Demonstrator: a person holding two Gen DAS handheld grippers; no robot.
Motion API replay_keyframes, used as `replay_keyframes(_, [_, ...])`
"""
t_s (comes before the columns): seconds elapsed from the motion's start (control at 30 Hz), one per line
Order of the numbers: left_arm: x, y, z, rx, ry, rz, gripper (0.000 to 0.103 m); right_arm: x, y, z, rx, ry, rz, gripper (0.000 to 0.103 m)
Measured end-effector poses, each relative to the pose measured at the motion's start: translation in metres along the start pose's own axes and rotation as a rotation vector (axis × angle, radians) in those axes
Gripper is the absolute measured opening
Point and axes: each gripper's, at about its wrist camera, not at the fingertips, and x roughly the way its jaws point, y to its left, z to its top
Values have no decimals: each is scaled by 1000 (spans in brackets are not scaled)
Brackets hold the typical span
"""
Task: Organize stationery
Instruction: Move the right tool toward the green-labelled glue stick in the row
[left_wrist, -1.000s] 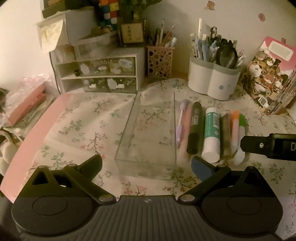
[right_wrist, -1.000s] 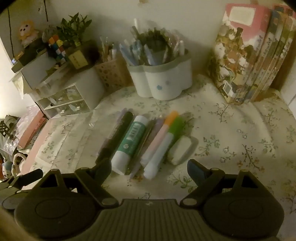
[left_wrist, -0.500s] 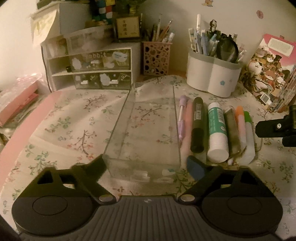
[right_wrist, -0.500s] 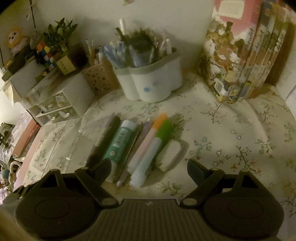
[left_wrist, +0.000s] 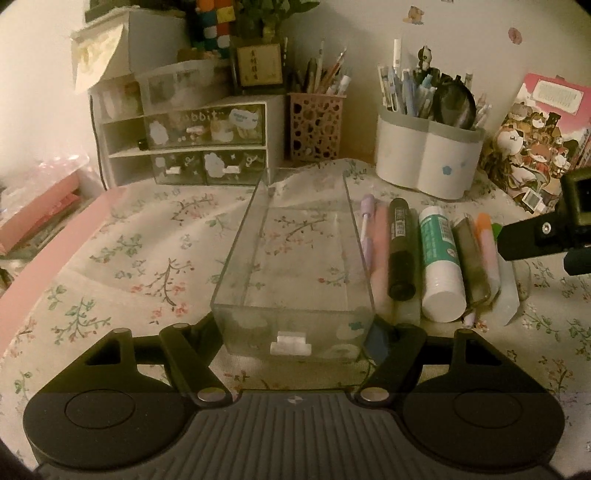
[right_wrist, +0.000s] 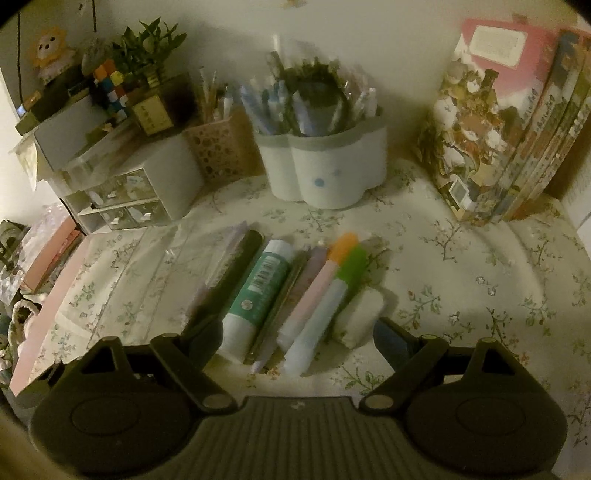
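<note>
Left hand-held gripper (left_wrist: 293, 332): we held it spread wide, its two fingers on either side of the near end of the clear rectangular plastic tray (left_wrist: 295, 273); whether the pads already touched the walls we could not tell.
Right hand-held gripper (right_wrist: 291, 338): we held it wide too, empty, low over the near ends of the row of stationery.
Stationery: the black marker (left_wrist: 400, 247), white glue stick with green label (left_wrist: 439, 258), orange-capped highlighter (right_wrist: 321, 284), green-capped highlighter (right_wrist: 328, 306) and white eraser (right_wrist: 360, 317) lay side by side on the floral-cloth counter (left_wrist: 129, 258), just beside the tray's right wall; the tray itself stood empty.
Risk, tray: we judged the smooth clear walls could slip or flex if the left fingers closed on them, skewing the tray into the pens.
Risk, crowding: the items lay packed together, so closing on one could catch its neighbour or roll the glue stick away.
Risk, collision: the left gripper's right finger sat close to the marker's near end, and both grippers worked near each other.
Risk, light: the dim, blurred right view made alignment uncertain.
</note>
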Motion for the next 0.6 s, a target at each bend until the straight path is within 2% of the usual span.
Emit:
replay_keyframes(0.17, [0, 1, -5, 3, -46, 17, 73, 0, 2, -1, -8, 1, 7, 79])
replay_keyframes(0.4, [0, 0, -7, -1, -61, 21, 73, 0, 6, -1, -8, -6, 20, 78])
replay_keyframes(0.6, [-1, 0, -8, -1, -63, 15, 72, -6, -2, 6, 49, -47, 85, 57])
